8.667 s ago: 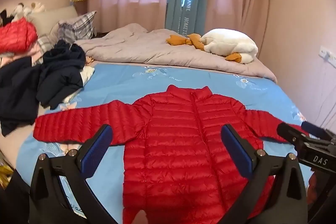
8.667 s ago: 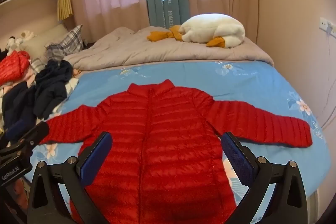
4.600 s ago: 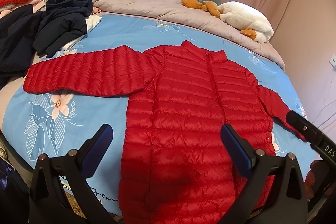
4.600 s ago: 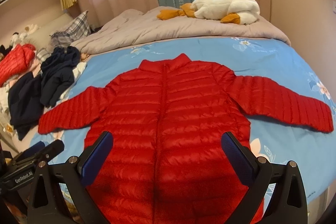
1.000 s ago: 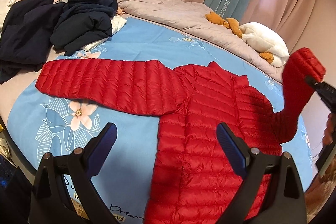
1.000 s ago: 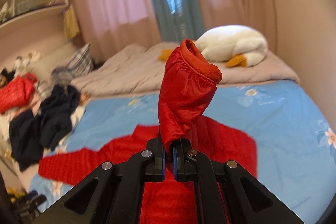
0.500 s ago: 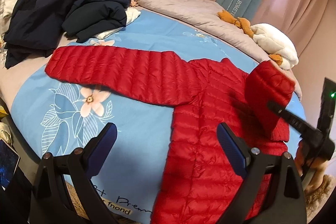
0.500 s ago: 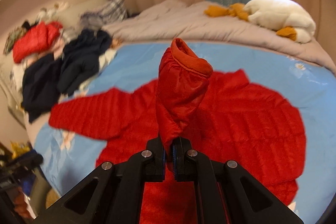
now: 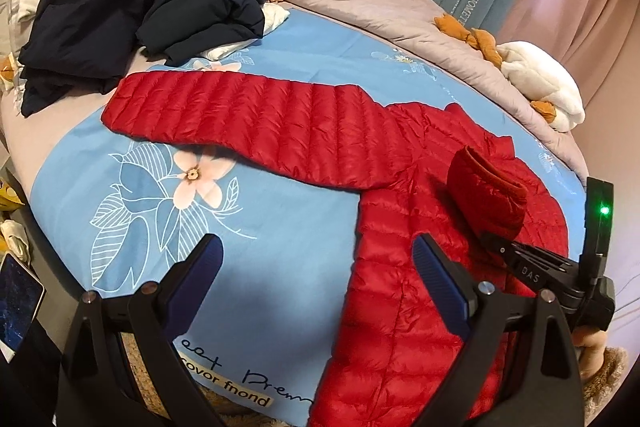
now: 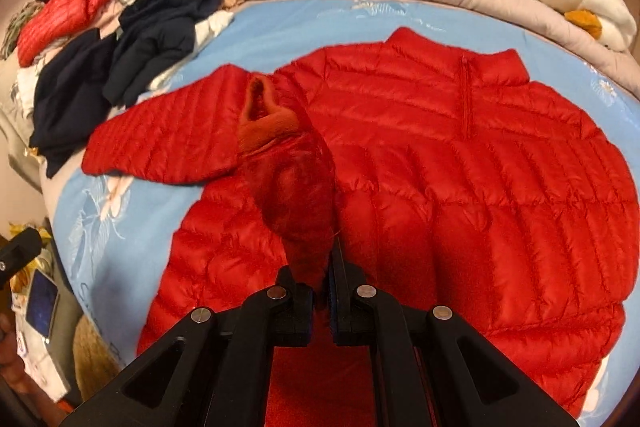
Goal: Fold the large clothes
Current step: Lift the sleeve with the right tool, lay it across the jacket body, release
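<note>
blue bedsheet [image 9: 280, 267], red jacket [image 10: 480, 167], sleeve [image 10: 292, 195] clamped

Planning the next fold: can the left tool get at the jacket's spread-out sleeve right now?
Probably yes. The left tool is open and holds nothing, and the spread sleeve lies flat on the blue sheet ahead of it with nothing on top. The right tool is busy over the jacket body.

Both cams are aimed steeply down at the bed [image 9: 280, 39] from its near edge; the jacket [image 9: 400, 307] [image 10: 460, 167] is shared, seen closer on the right.
</note>
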Available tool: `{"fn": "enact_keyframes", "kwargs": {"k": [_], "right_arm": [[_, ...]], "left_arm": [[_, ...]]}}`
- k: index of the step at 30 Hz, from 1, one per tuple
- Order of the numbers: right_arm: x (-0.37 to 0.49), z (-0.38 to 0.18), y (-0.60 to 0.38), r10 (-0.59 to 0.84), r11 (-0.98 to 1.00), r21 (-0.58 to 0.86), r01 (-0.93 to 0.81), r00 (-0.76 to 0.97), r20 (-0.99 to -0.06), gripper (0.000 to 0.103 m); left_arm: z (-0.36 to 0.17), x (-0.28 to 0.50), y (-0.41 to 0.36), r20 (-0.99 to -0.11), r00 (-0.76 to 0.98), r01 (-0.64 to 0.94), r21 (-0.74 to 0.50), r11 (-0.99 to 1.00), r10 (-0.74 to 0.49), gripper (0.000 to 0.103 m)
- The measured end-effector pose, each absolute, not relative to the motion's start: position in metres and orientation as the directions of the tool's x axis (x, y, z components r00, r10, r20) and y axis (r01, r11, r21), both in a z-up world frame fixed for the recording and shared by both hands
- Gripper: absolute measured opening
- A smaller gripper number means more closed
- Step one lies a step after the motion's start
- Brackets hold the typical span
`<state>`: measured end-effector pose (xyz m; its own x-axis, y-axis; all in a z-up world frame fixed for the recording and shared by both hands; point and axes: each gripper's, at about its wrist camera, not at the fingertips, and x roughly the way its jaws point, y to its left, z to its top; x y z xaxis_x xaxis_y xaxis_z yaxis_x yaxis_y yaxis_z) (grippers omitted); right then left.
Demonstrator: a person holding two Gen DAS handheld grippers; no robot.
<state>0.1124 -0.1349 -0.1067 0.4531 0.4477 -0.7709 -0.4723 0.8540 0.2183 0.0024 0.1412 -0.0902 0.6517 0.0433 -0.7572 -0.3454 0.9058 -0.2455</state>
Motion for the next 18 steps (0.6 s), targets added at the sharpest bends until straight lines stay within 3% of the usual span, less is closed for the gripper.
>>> {"fn": "enact_keyframes", "kwargs": {"k": [3,4,8,18], "right_arm": [[0.108,-0.101,-0.135,0.443,0.848,0.202,-0.489,0.447,-0.777,0.01],[0.105,-0.098,-0.135,0.454,0.841,0.207,-0.5,0.443,-0.773,0.016],[0.094,-0.077,-0.151,0.513,0.822,0.253,-0.511,0.47,-0.718,0.058],[0.072,-0.019,-0.227,0.507,0.862,0.335,-0.381,0.651,-0.565,0.077]], "left_arm": [[-0.09,0.003,0.141,-0.758,0.65,-0.344,-0.244,0.907,0.043,0.096],[-0.089,0.003,0.14,-0.757,0.652,-0.343,-0.245,0.907,0.042,0.096],[-0.085,0.005,0.137,-0.749,0.662,-0.332,-0.245,0.911,0.039,0.096],[-0.082,0.029,0.11,-0.737,0.676,-0.242,-0.244,0.939,-0.018,0.096]]}}
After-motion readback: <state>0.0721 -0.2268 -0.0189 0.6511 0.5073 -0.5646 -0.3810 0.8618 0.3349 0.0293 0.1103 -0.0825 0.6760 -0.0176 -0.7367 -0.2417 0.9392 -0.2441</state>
